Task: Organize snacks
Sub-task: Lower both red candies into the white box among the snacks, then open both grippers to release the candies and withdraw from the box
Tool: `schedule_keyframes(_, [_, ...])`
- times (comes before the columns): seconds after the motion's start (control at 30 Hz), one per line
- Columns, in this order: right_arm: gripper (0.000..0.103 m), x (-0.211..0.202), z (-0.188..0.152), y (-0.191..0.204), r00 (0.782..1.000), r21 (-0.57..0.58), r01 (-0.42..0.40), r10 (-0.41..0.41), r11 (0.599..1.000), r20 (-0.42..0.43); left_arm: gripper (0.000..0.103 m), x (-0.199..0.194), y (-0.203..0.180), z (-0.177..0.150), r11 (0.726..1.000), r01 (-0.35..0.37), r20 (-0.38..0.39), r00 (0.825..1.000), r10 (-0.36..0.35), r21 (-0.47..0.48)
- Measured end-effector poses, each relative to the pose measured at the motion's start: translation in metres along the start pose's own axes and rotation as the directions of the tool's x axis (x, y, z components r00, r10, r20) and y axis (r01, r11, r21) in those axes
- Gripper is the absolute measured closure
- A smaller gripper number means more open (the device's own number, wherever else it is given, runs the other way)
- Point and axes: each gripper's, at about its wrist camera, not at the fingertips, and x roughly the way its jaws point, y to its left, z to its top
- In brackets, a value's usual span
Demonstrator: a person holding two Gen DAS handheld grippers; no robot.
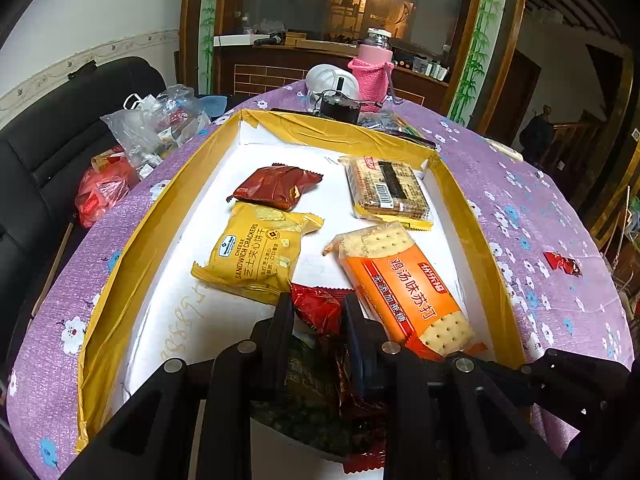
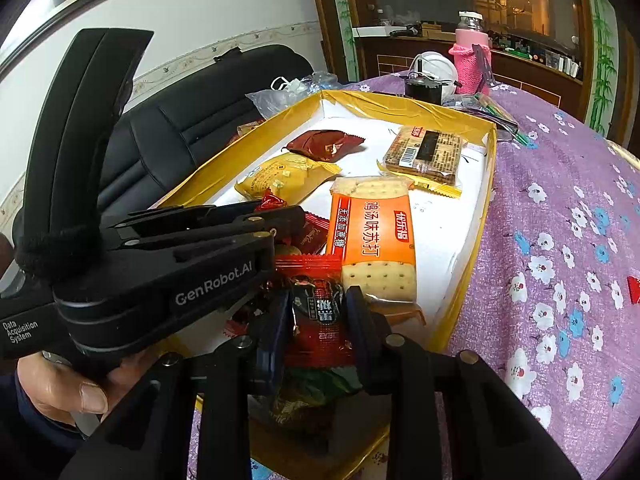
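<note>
Over yellow tray: both fingers clamp snack packets (left's probably red).

Your left claw and right claw both angle downward, side by side, each clamped tight, your bare left hand gripping its handle.

Shallow tray on the desk. In the tray: foil packet at far left, cheese cracker pack just in front of it; biscuit pack at far right, soda cracker pack in front of that. Small wrapped snack at the near edge, between both tools. Behind the tray: flask, bowl. Left of the desk: sofa bearing bags. Loose candy on the desk, right of the tray.
</note>
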Motion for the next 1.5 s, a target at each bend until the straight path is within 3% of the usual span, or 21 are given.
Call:
schedule_keyframes(0.2, [0.073, -0.003, -0.001, 0.002, 1.000, -0.004, 0.027, -0.027, 1.000, 0.010, 0.076, 0.000, 0.000, -0.001, 1.000, -0.008, 0.000, 1.000, 0.008, 0.001])
schedule_keyframes(0.27, [0.069, -0.005, -0.002, 0.001, 1.000, 0.002, 0.023, -0.023, 1.000, 0.014, 0.076, 0.000, 0.001, 0.000, 1.000, -0.011, -0.001, 1.000, 0.011, 0.001])
schedule_keyframes(0.43, [0.047, -0.009, -0.004, 0.005, 0.998, -0.015, 0.050, -0.049, 0.999, 0.028, 0.076, 0.000, 0.001, -0.001, 1.000, -0.020, -0.002, 1.000, 0.020, -0.001])
schedule_keyframes(0.67, [0.045, -0.015, -0.005, 0.005, 0.997, -0.009, 0.055, -0.054, 0.998, 0.047, 0.072, -0.001, 0.000, -0.001, 0.999, -0.036, -0.002, 0.999, 0.036, 0.002])
schedule_keyframes(0.77, [0.035, -0.019, -0.005, 0.006, 0.996, -0.015, 0.073, -0.072, 0.997, 0.060, 0.071, -0.001, -0.001, -0.002, 0.999, -0.045, -0.001, 0.999, 0.045, 0.004])
schedule_keyframes(1.0, [0.010, -0.036, -0.009, 0.008, 0.985, -0.030, 0.122, -0.117, 0.992, 0.123, 0.058, -0.004, -0.002, -0.002, 0.997, -0.075, 0.014, 0.997, 0.075, 0.009])
schedule_keyframes(1.27, [0.007, -0.032, -0.012, -0.007, 0.991, 0.051, 0.110, -0.113, 0.993, 0.068, 0.040, -0.009, -0.004, -0.003, 0.993, -0.113, 0.036, 0.993, 0.112, 0.015])
schedule_keyframes(1.5, [0.007, -0.040, -0.016, -0.019, 0.988, 0.106, 0.122, -0.131, 0.987, 0.081, 0.017, -0.020, -0.003, -0.003, 0.991, -0.134, 0.092, 0.987, 0.133, 0.006])
